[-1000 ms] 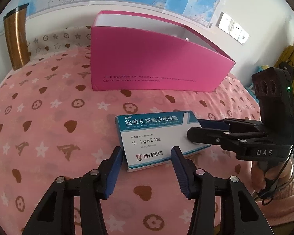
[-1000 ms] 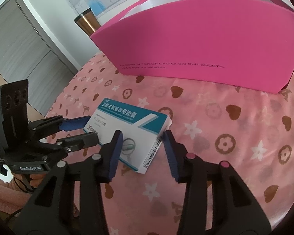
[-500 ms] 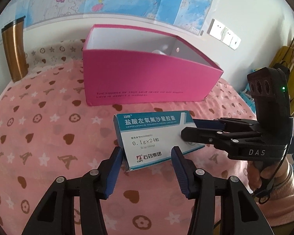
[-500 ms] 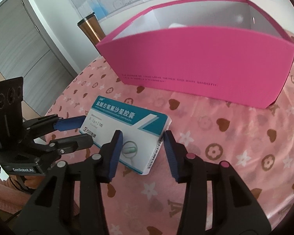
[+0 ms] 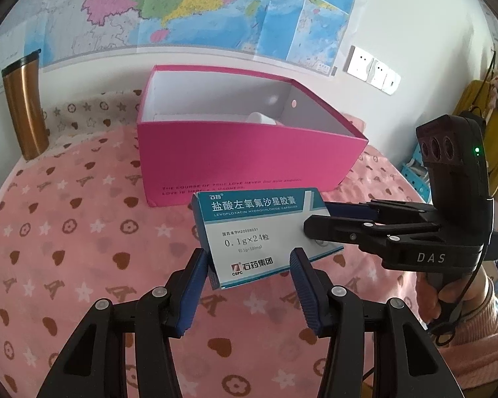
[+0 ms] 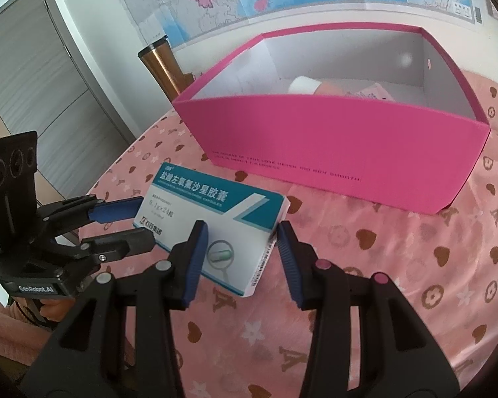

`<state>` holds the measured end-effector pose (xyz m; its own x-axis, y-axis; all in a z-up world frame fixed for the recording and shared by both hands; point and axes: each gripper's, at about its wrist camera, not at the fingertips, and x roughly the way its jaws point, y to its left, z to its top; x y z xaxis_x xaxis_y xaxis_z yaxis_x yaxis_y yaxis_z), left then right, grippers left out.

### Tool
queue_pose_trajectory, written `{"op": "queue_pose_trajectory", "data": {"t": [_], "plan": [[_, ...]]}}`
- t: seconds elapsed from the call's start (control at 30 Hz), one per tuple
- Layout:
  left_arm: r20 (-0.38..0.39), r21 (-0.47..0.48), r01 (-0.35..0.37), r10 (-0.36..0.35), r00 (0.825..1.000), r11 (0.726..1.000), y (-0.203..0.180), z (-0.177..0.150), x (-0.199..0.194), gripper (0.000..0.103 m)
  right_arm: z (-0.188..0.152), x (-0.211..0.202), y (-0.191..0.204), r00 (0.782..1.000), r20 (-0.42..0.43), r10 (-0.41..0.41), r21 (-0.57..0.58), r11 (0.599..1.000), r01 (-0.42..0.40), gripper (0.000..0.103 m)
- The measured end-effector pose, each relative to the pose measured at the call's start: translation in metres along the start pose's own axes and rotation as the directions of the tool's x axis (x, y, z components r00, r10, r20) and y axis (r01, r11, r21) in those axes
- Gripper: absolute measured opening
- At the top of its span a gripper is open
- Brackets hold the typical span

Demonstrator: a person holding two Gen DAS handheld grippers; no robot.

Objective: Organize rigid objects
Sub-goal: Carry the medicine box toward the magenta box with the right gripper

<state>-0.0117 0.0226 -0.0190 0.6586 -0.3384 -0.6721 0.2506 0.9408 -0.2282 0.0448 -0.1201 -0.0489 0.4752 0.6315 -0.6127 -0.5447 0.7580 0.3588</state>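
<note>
Both pairs of jaws are clamped on the medicine box [image 5: 262, 235], the left gripper [image 5: 247, 272] pinching its near short end and the right gripper [image 6: 242, 242] its other end, holding it clear above the pink tablecloth [image 5: 66, 238]. Just beyond stands the open pink box [image 5: 249, 159], a white-capped bottle [image 6: 303, 85] inside, free cloth either side. Each gripper slants downward.

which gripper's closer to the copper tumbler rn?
Left. The left gripper holds the medicine box's end on the copper tumbler's side; the right gripper grips the opposite end, farther away.
</note>
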Motion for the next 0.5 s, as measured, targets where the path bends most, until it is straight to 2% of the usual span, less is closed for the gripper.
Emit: {"op": "queue_pose_trajectory", "data": {"t": [0.5], "plan": [[0.028, 0.015, -0.004, 0.004, 1.0, 1.0, -0.0003, 0.007, -0.0054, 0.051, 0.0072, -0.0052, 0.0045, 1.0, 0.024, -0.007, -0.018, 1.0, 0.008, 0.046]]}}
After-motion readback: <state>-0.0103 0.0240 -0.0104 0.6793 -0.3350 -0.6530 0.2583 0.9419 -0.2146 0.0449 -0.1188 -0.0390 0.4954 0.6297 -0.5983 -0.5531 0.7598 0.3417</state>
